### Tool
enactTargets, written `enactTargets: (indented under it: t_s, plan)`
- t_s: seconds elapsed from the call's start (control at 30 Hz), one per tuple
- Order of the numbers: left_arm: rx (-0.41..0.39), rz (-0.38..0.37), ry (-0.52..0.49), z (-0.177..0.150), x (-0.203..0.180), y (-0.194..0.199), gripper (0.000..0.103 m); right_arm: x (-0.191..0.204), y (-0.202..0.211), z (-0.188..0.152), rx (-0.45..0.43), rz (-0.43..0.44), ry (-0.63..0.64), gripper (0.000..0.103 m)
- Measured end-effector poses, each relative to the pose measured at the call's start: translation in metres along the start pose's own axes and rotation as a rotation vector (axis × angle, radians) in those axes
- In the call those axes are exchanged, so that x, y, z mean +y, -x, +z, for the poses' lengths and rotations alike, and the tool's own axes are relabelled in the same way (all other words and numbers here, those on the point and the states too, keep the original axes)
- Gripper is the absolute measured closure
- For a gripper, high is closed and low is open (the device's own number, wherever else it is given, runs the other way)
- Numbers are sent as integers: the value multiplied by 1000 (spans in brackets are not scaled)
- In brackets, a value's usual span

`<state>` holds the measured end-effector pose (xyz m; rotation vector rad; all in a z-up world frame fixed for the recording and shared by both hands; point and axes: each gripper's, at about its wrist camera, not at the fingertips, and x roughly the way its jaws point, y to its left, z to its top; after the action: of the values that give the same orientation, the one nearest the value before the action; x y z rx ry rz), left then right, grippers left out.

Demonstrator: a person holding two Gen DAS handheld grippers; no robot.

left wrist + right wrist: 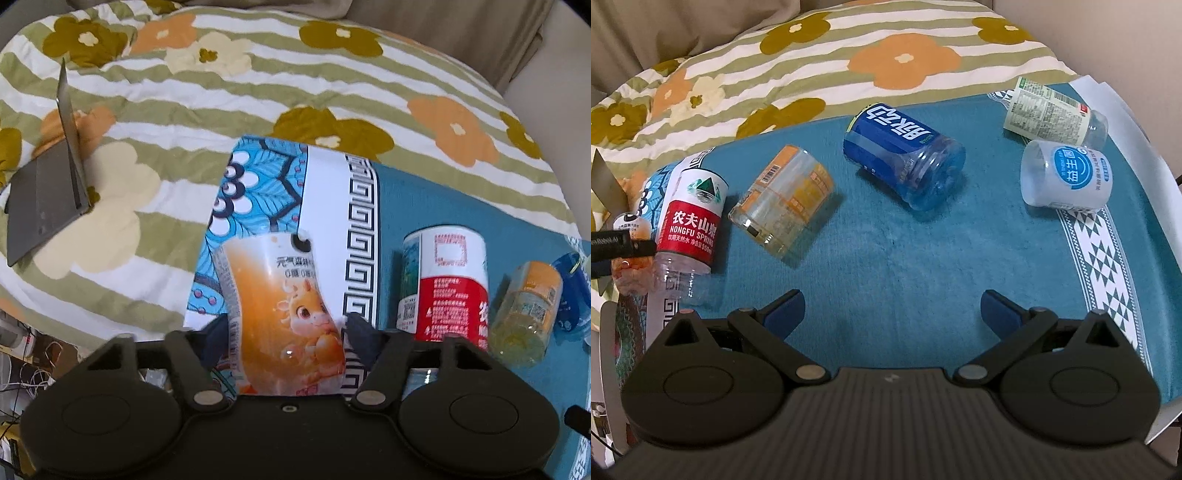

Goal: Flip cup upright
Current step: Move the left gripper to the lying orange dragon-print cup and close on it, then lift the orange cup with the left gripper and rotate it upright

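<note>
My left gripper (282, 325) is shut on an orange cup (284, 314) with a cartoon dragon label, gripped at its narrow waist; it stands over the patterned mat edge. In the right wrist view this cup (628, 258) shows at far left, held by the left gripper. My right gripper (893, 310) is open and empty above the teal mat (886, 258). A red-and-white cup (690, 221) stands next to the orange one. A yellow cup (783, 203), a blue cup (905, 158), a white-blue cup (1067, 177) and a green-label cup (1052, 110) lie on their sides.
The mat lies on a bed with a striped flower quilt (184, 92). An open grey laptop (48, 192) sits on the quilt at the left. The red-and-white cup (443, 284) and yellow cup (524, 314) are right of the left gripper.
</note>
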<state>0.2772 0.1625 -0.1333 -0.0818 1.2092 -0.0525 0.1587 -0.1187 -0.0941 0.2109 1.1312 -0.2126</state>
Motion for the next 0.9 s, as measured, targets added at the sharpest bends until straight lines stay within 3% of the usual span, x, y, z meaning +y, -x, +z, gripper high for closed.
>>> enactTargets:
  t_s: [0.4,0.9]
  plan:
    - [-48,42,-29,-7,-8,16,38,-3,4,5,-10,19,19,0]
    - [-175,100,-31,-46,-48,100,38,-34,45,2,-89,122,86,0]
